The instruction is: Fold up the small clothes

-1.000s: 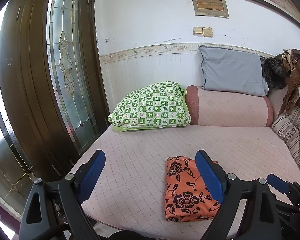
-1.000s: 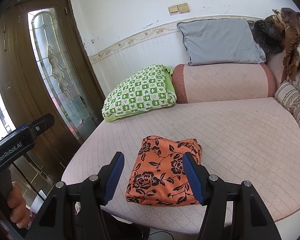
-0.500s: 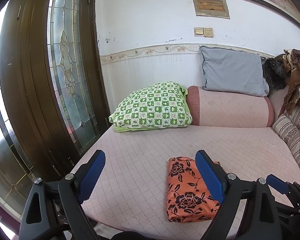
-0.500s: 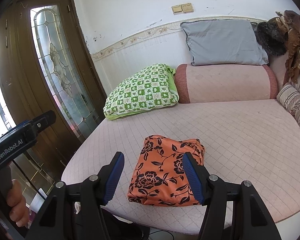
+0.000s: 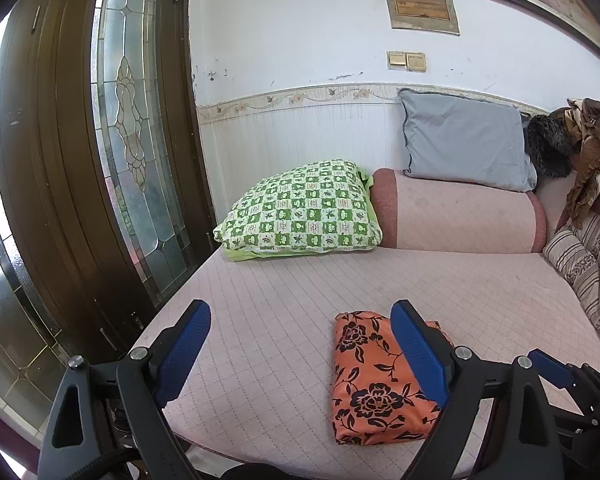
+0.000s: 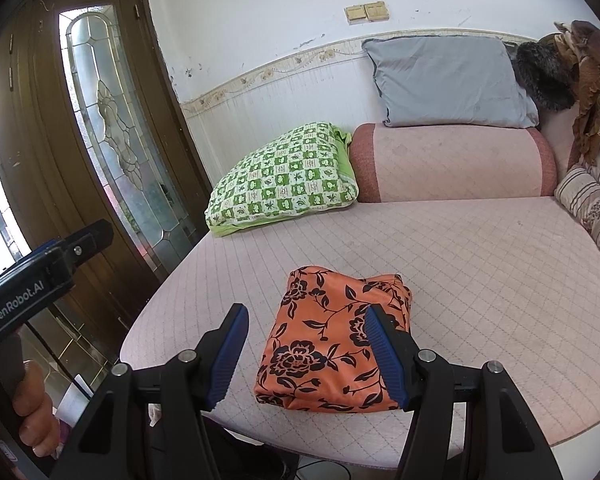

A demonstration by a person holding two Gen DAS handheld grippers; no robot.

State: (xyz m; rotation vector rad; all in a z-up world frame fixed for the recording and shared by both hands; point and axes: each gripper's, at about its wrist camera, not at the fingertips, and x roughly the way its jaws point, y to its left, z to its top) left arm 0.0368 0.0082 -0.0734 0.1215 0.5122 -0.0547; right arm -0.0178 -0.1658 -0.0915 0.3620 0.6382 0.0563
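An orange cloth with black flowers point(image 6: 336, 340) lies folded into a thick packet near the front edge of the pink quilted bed point(image 6: 480, 264). My right gripper point(image 6: 306, 322) hovers above and in front of it, jaws open and empty. In the left wrist view the same folded cloth point(image 5: 374, 380) sits low right, partly behind the right blue pad. My left gripper point(image 5: 302, 318) stands wide open over bare mattress point(image 5: 280, 300) to the cloth's left, holding nothing. A hand point(image 6: 28, 404) grips the left tool's handle at the right view's left edge.
A green checked pillow point(image 5: 300, 212) rests at the back left, against a pink bolster point(image 5: 460, 212) topped by a grey cushion point(image 5: 464, 144). Striped cushions point(image 5: 588, 264) and brown cloth point(image 5: 588, 152) line the right side. A wooden door with leaded glass point(image 5: 128, 140) stands left.
Both views have drifted very slightly, so the cloth sits a touch further right in frame. The cloth itself has not moved and neither gripper's jaws have changed.
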